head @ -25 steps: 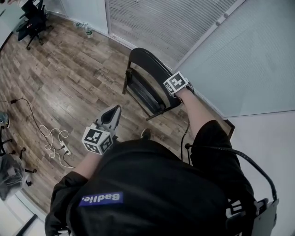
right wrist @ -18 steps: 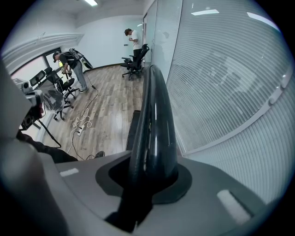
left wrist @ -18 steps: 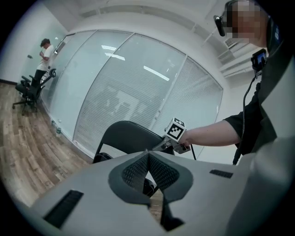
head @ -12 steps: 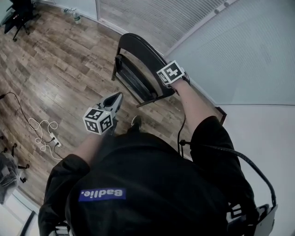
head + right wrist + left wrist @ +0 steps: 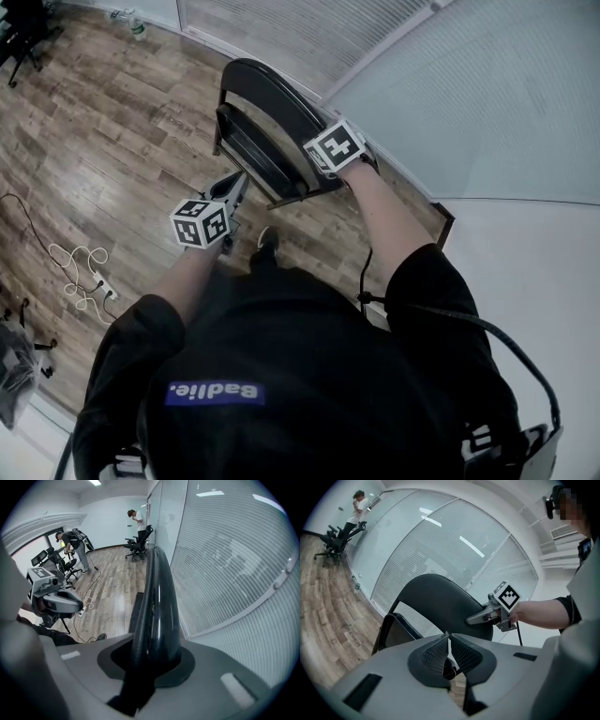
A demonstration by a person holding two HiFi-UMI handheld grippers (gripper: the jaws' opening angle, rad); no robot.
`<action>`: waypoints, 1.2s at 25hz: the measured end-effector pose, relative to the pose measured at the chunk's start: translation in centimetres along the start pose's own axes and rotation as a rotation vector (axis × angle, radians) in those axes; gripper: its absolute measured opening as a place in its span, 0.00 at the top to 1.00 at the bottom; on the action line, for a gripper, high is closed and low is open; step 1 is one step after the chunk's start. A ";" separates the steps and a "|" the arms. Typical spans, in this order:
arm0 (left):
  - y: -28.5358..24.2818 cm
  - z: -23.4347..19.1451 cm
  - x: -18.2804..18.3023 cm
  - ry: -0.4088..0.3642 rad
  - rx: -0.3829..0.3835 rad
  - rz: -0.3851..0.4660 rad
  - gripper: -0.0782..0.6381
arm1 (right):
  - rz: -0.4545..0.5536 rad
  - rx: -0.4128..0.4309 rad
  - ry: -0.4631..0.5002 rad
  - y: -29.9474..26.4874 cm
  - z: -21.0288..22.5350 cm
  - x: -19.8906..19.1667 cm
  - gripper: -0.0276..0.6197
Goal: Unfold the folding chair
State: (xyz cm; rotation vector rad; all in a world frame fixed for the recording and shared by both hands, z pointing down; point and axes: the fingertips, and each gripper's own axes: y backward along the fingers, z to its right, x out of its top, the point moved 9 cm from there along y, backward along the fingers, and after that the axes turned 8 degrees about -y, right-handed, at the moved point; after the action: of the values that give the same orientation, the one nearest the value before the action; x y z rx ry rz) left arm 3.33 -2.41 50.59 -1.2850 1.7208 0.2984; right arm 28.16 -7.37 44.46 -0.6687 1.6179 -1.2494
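Black metal folding chair [image 5: 267, 98]: still folded, backrest [image 5: 157, 597] clenched in right gripper [image 5: 154, 659]. Left gripper [image 5: 240, 180]: pinched shut, empty, has dropped toward the seat [image 5: 251, 155]; unfolding likely next.

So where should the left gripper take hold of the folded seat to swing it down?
Probably its near rim, from the room side: the seat lies folded flat under the backrest, which the right gripper clamps, so only its rim is exposed.
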 end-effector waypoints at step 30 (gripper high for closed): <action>-13.4 -9.2 -8.1 0.448 0.111 -0.073 0.60 | 0.048 0.038 0.071 -0.2 -2.8 -0.2 0.84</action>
State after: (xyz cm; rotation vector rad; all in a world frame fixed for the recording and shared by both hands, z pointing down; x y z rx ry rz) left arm 9.93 -9.09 66.09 -1.4006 2.0220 -0.1398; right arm 25.67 -6.14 44.79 -0.5650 1.6549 -1.2785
